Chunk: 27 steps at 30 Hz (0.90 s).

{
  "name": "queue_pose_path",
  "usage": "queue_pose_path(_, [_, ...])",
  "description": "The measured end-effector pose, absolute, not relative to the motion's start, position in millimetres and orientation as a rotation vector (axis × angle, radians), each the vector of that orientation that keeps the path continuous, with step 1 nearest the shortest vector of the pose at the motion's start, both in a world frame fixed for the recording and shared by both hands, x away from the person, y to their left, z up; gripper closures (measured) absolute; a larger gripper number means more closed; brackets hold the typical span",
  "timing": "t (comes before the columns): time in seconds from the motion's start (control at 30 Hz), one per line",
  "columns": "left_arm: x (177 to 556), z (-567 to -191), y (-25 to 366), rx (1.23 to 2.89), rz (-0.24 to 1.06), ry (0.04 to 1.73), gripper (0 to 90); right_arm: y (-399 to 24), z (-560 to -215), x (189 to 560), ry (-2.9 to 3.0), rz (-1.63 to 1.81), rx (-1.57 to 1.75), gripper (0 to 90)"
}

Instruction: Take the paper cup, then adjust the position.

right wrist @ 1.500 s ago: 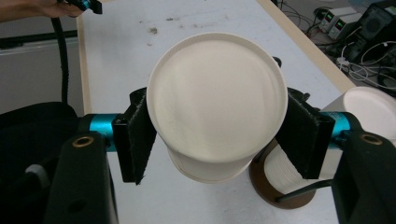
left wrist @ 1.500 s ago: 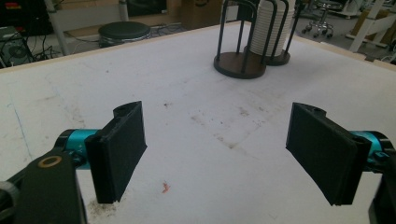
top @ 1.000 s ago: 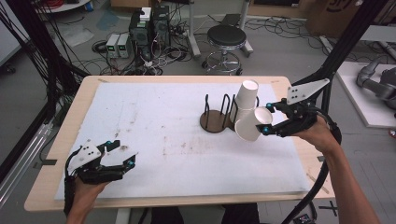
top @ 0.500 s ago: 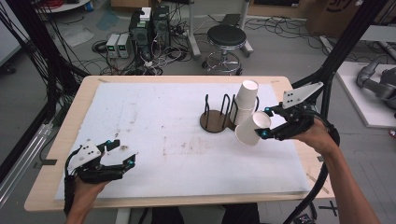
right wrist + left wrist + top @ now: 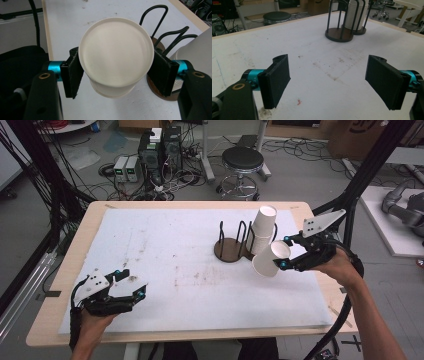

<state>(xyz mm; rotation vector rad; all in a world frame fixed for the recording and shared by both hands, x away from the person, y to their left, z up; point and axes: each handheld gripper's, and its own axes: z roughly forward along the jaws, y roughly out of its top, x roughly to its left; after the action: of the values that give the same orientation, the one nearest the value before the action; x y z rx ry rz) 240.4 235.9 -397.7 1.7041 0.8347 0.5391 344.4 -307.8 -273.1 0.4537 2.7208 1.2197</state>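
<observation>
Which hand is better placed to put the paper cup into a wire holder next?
The right. Its tool is already shut on the paper cup, right beside the wire holders and the cup stack. The left tool is open with nothing in it at the table's near left corner, far from both.

Cup [image 5: 270, 258] right of rack [image 5: 234, 242]

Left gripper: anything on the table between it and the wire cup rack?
Nothing: the high view shows bare, stained white mat between the left gripper and the rack.
</observation>
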Motion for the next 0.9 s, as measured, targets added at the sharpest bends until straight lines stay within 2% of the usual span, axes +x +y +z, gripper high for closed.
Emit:
queue_pose_path(0.73, [241.8, -394.8, 238.3, 1.708, 0.518, 0.822, 19.4, -310.5, -277.9, 345.8, 2.725, 1.220, 0.455, 34.3])
queue_pose_path(0.9, [243.4, -388.6, 239.6, 1.717, 0.480, 0.805, 15.7, -307.7, -280.0, 347.1, 2.734, 1.227, 0.439, 34.2])
